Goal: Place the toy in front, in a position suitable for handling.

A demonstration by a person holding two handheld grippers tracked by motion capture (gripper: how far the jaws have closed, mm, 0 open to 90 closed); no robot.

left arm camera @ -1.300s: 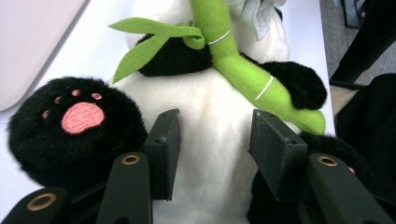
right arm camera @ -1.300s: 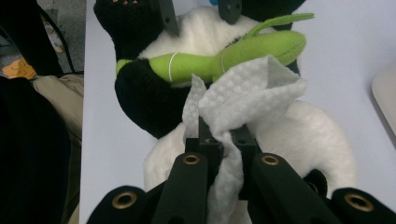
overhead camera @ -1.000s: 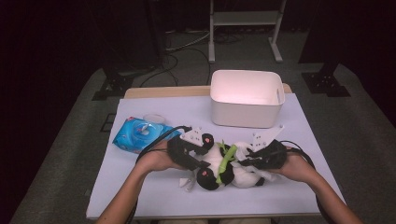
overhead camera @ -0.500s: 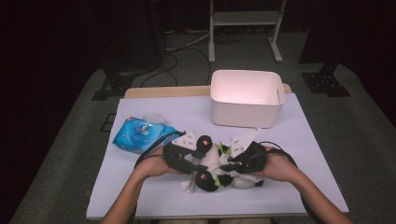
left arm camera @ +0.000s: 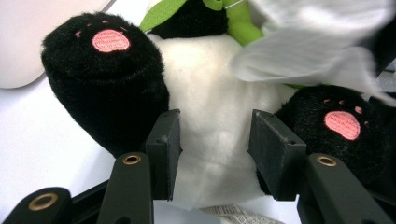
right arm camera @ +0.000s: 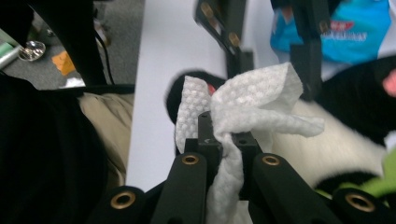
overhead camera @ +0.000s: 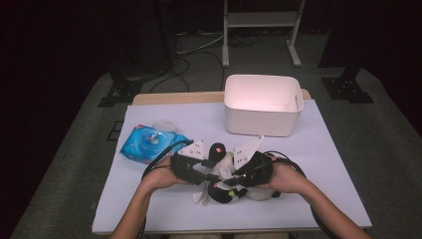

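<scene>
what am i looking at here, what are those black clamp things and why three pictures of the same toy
A person sits at a table holding a hand-operated two-jaw gripper in each hand. One picture comes from a camera above the table; the other two come from cameras riding on each gripper, looking along its black jaws.

On the table lie a plush panda, a blue pack of wipes and a white bin.

The left gripper has its jaws on either side of the panda's white belly; whether they press on it is unclear. The right gripper is shut on a white wipe, held just above the panda.
</scene>
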